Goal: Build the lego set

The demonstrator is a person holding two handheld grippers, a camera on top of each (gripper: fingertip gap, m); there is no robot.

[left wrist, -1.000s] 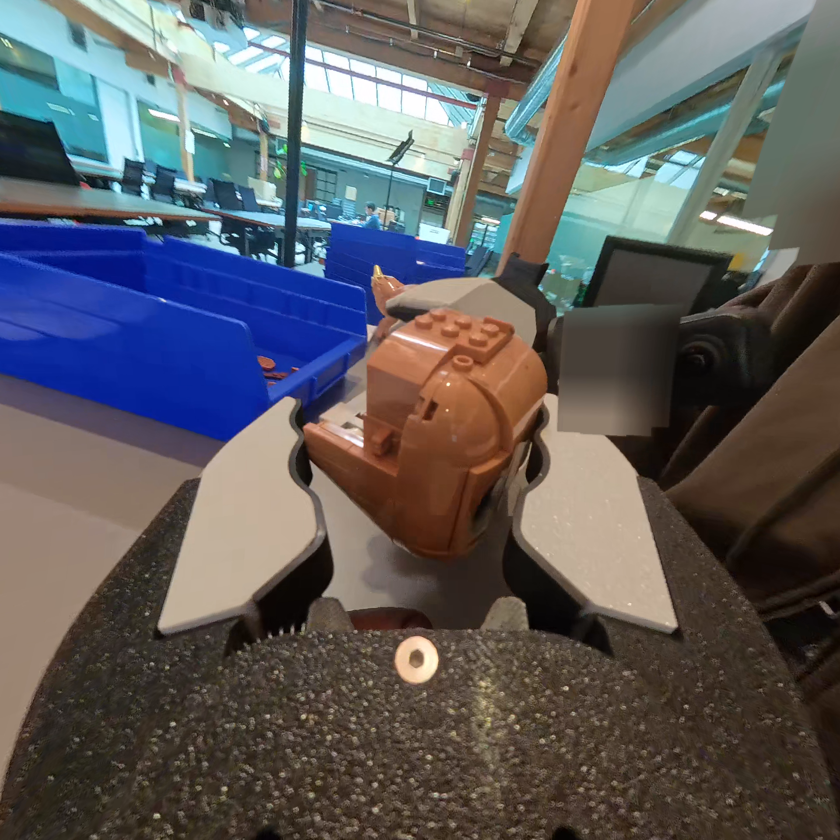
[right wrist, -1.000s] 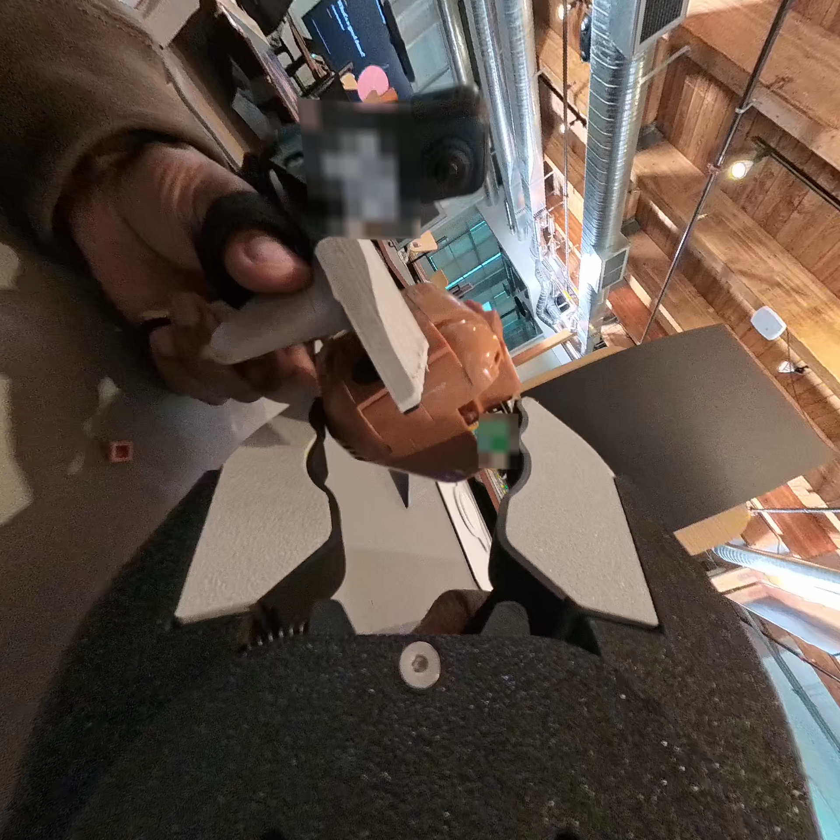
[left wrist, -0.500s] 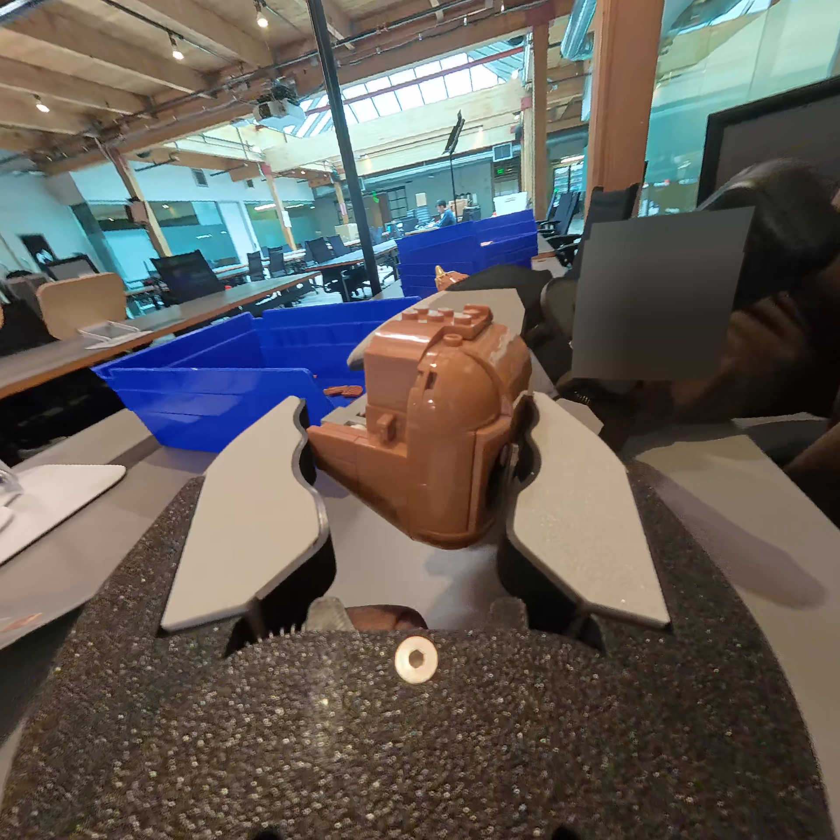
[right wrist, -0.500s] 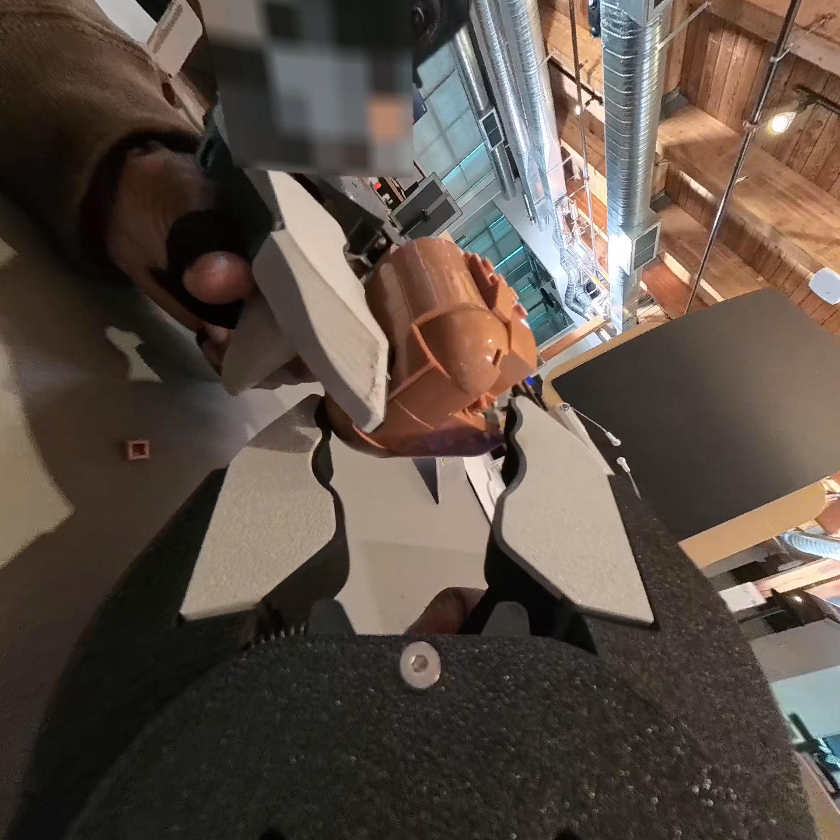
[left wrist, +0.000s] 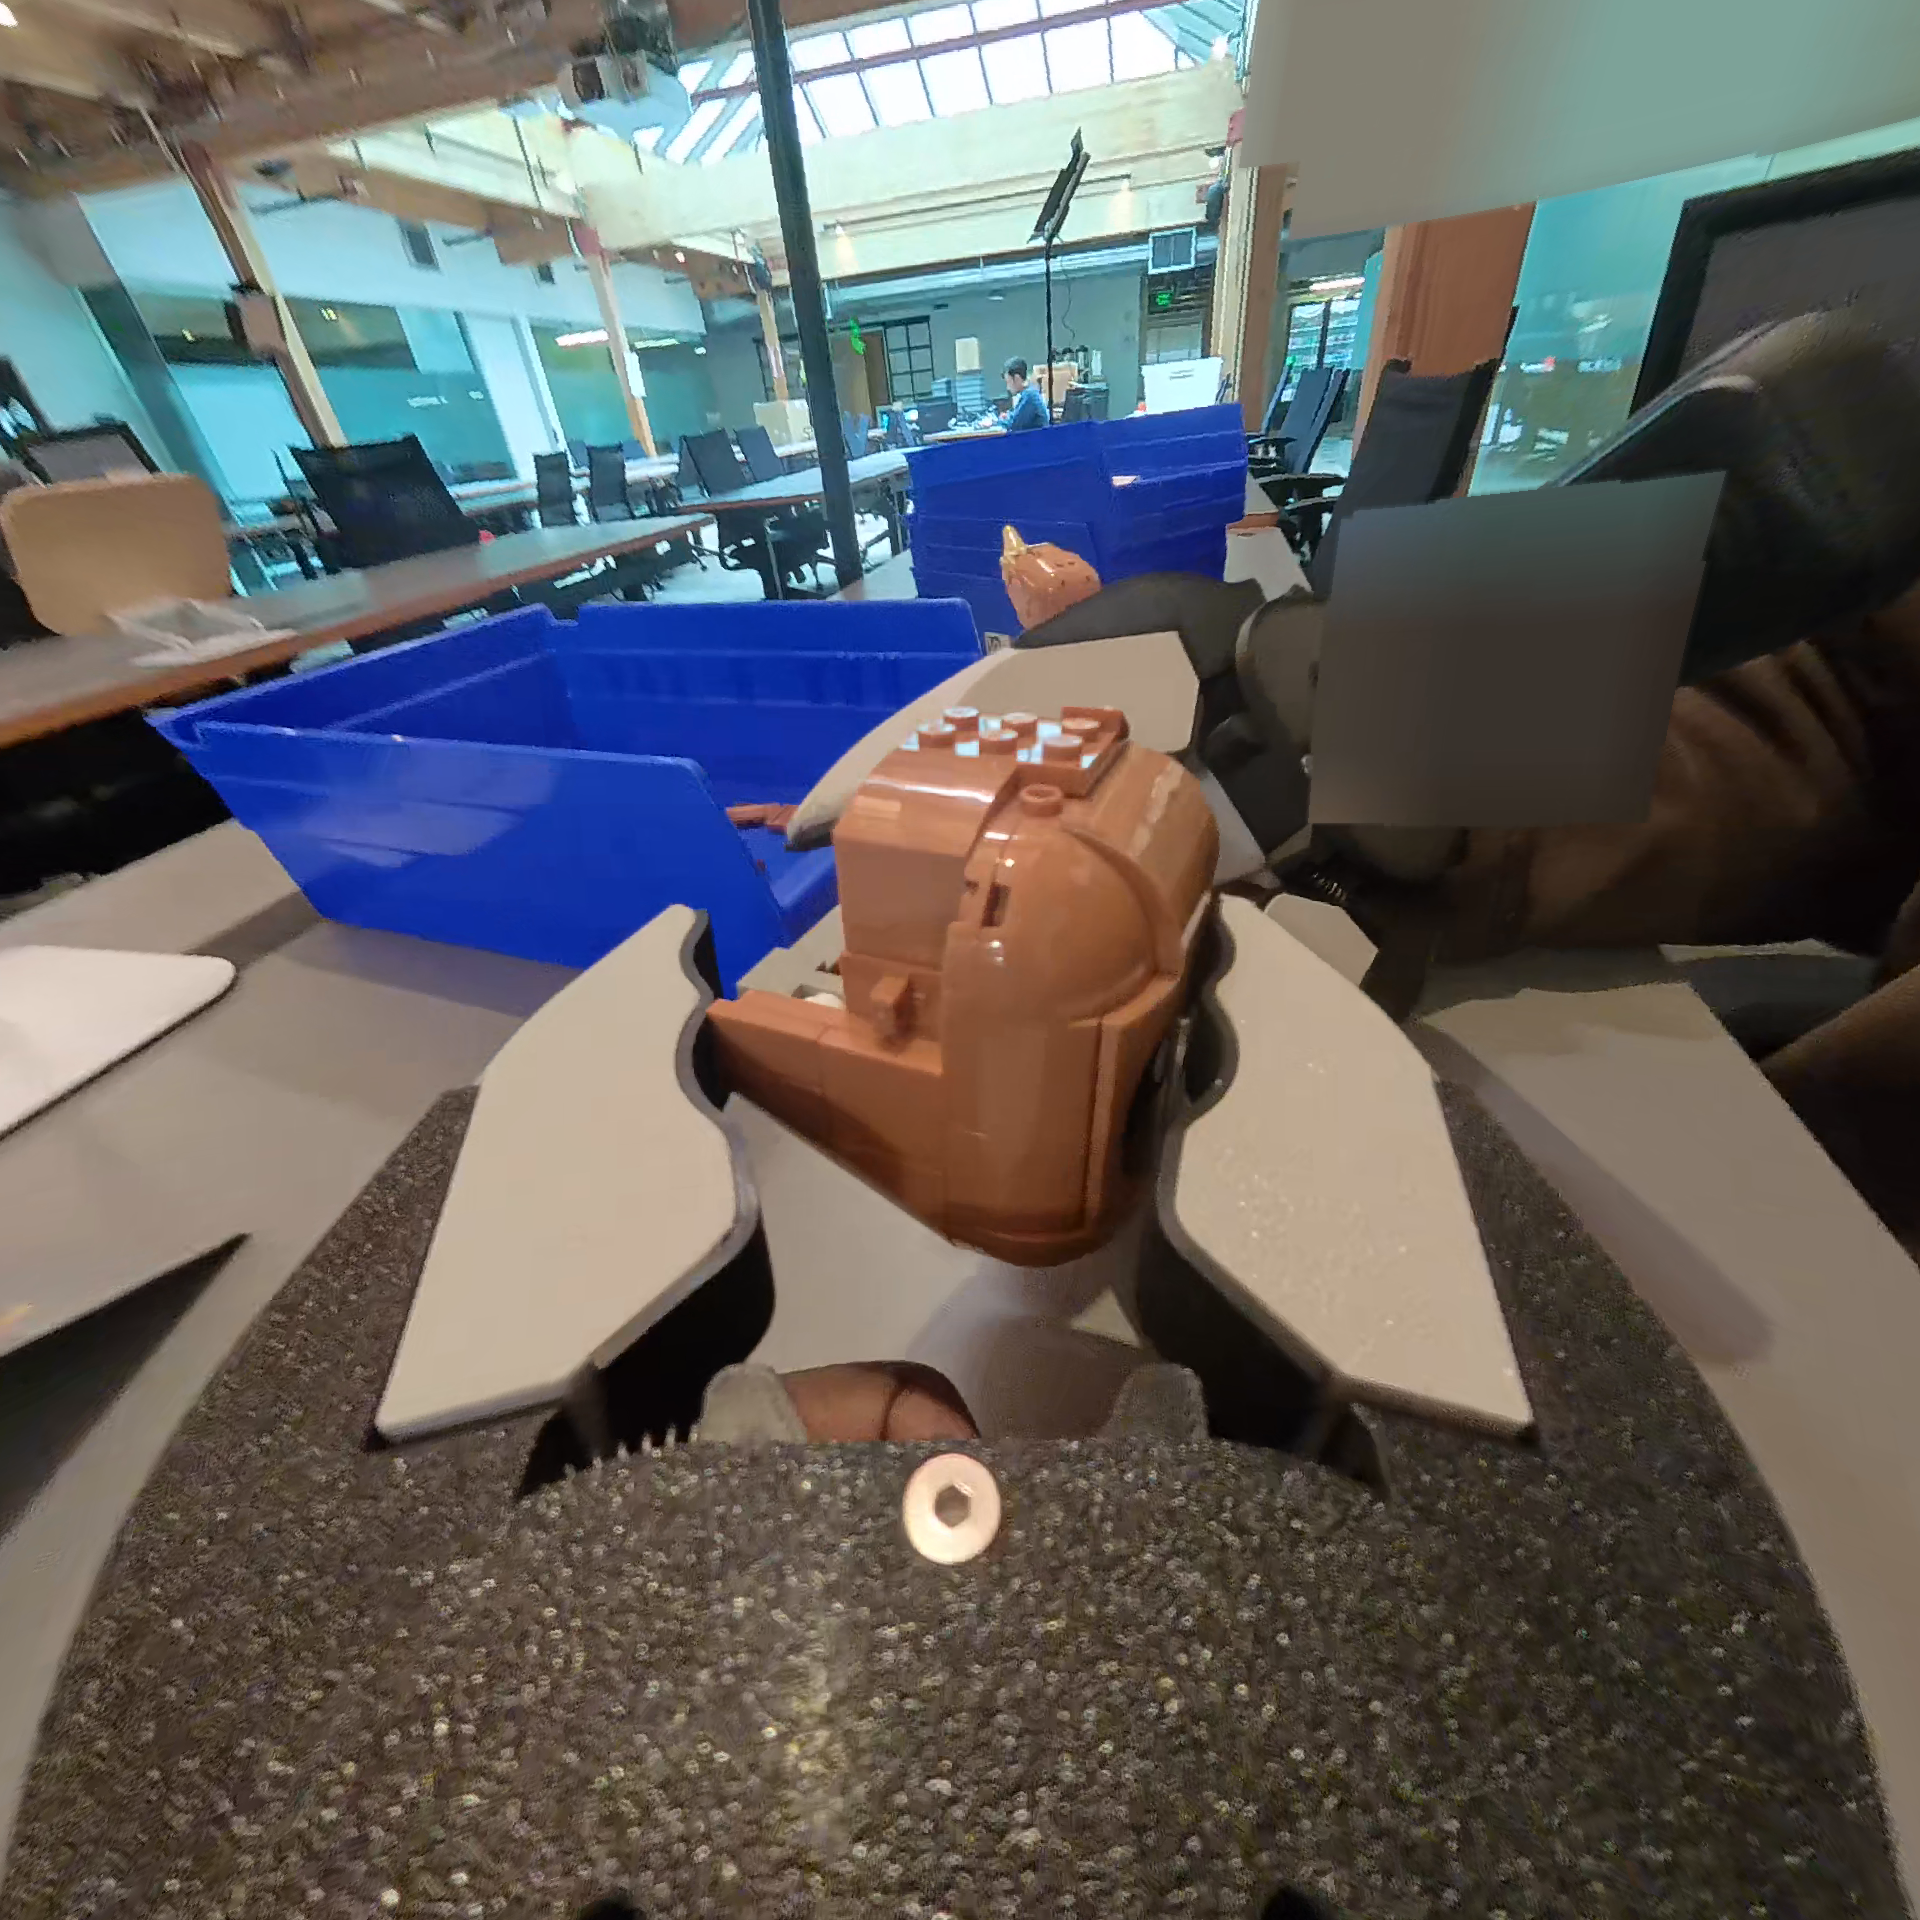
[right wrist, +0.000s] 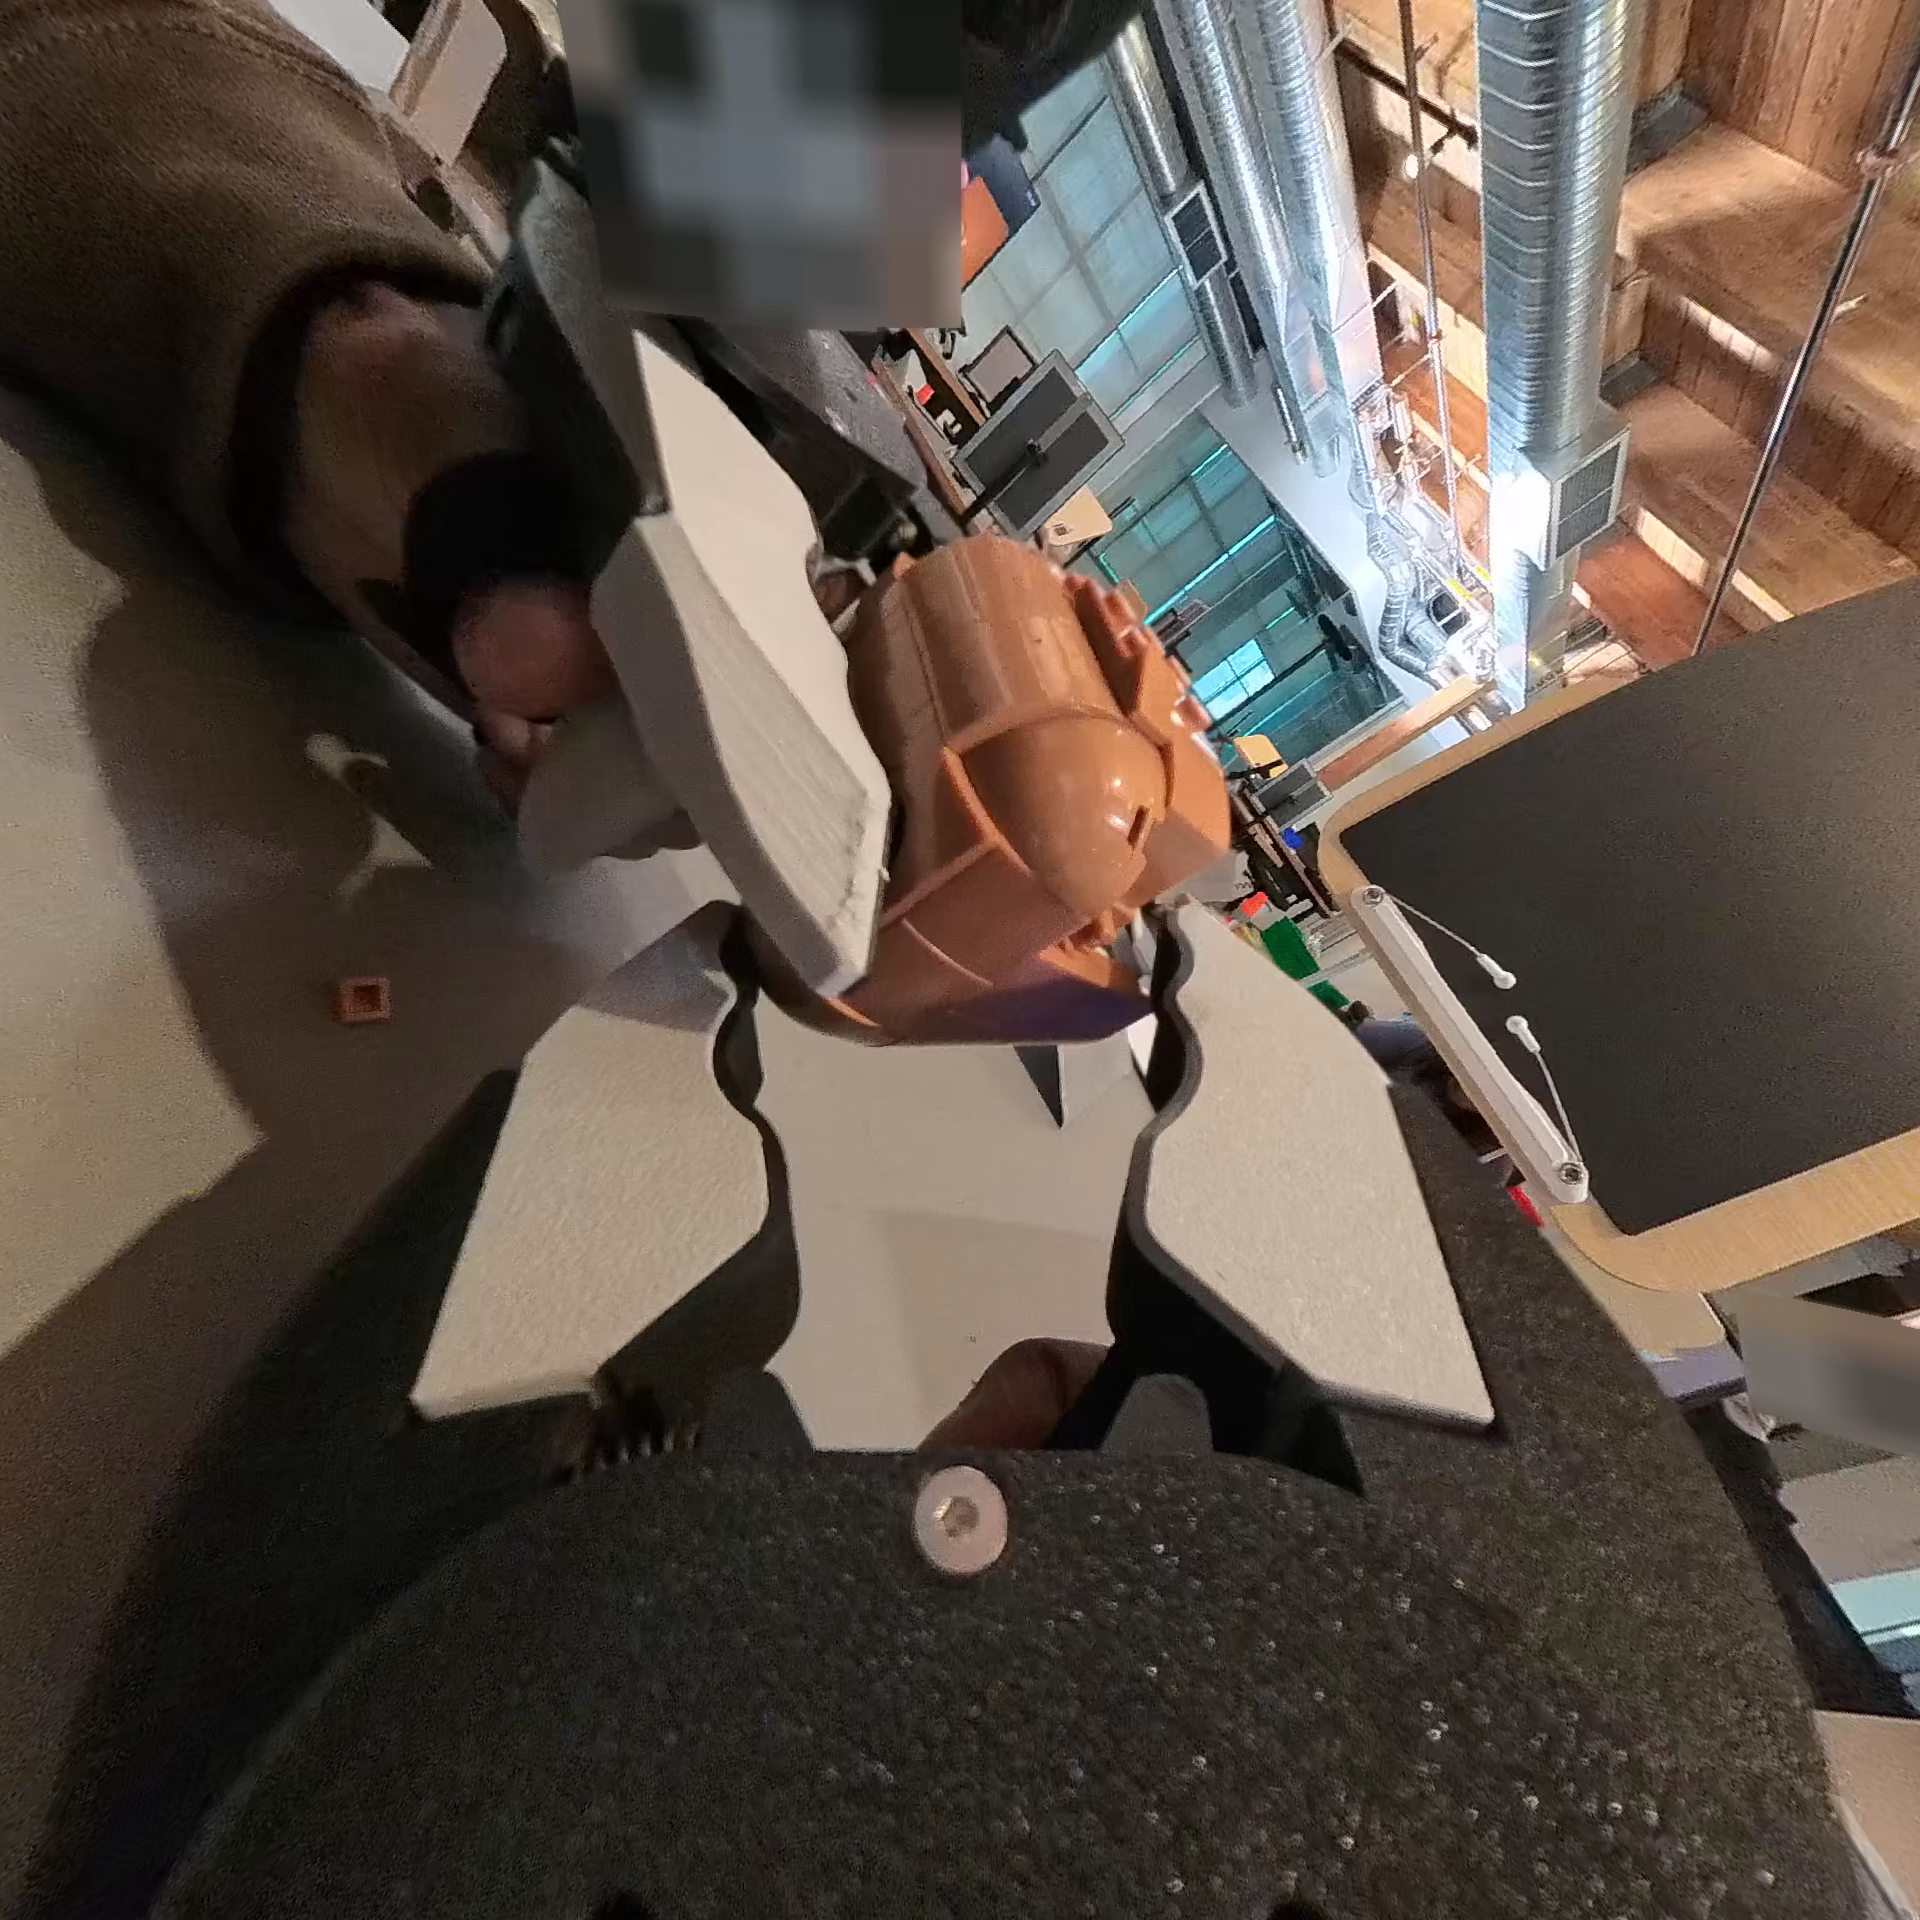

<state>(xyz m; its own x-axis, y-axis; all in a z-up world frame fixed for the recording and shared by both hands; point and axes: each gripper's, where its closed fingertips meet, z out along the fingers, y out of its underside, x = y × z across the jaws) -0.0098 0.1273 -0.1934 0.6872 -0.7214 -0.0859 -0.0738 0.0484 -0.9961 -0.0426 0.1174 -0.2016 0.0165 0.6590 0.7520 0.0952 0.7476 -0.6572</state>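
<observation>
Left gripper (left wrist: 951,997): fills the lower half of the left wrist view; its jaws are closed on the brown lego model, one grey finger against each side
Brown lego model (left wrist: 997,997): centre of the left wrist view, raised off the counter; rounded shell toward the right, flat snout toward the left, a studded plate on top
Right gripper (right wrist: 951,966): lower half of the right wrist view; its jaws stand apart, tips just under the model (right wrist: 1039,790), and I cannot tell whether they touch it
Far view of the left gripper: in the right wrist view a grey finger (right wrist: 748,748) lies flat against the model's left face, upper centre of the frame
Hand (right wrist: 436,540): upper left of the right wrist view, in a brown sleeve
Blue bin (left wrist: 499,790): left of centre in the left wrist view, on the grey counter (left wrist: 312,1039), behind the jaws
Small brown piece (right wrist: 362,1000): alone on the counter, left edge of the right wrist view, well apart from the model
</observation>
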